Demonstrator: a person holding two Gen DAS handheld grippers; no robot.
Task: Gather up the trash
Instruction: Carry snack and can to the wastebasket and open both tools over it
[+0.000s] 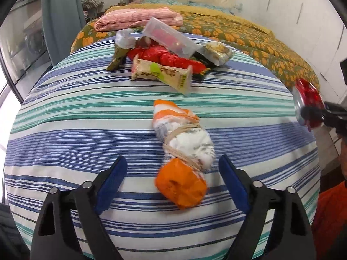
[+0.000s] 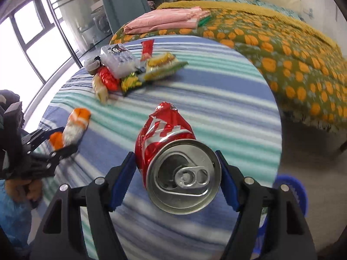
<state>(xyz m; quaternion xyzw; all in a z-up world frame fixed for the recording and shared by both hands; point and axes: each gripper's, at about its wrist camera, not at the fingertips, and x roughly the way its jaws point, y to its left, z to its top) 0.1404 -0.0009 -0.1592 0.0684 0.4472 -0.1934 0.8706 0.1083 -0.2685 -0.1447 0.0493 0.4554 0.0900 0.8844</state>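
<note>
The right claw [image 2: 175,171] is clamped on one crushed red can [image 2: 171,151], its blue pads pressing the can's two sides and its silver top with the pull tab facing the camera; the can is held above the striped table [image 2: 216,91], clear of the cloth. The left claw [image 1: 172,173] stands apart, with one orange-and-white wrapper [image 1: 184,149] bound in string lying on the table between its pads, nearer the right pad and not visibly pressed by either one; its orange end points toward the camera. Farther back on the table sits one heap of trash [image 1: 164,56]: one clear plastic box [image 1: 171,36], one pale snack bar wrapper [image 1: 162,73], a red foil wrapper [image 1: 173,60] and several more packets too tangled to count. Behind the table is one bed [image 1: 249,36] with an orange-flowered cover, and one folded pink cloth [image 1: 138,18] lies on it.
</note>
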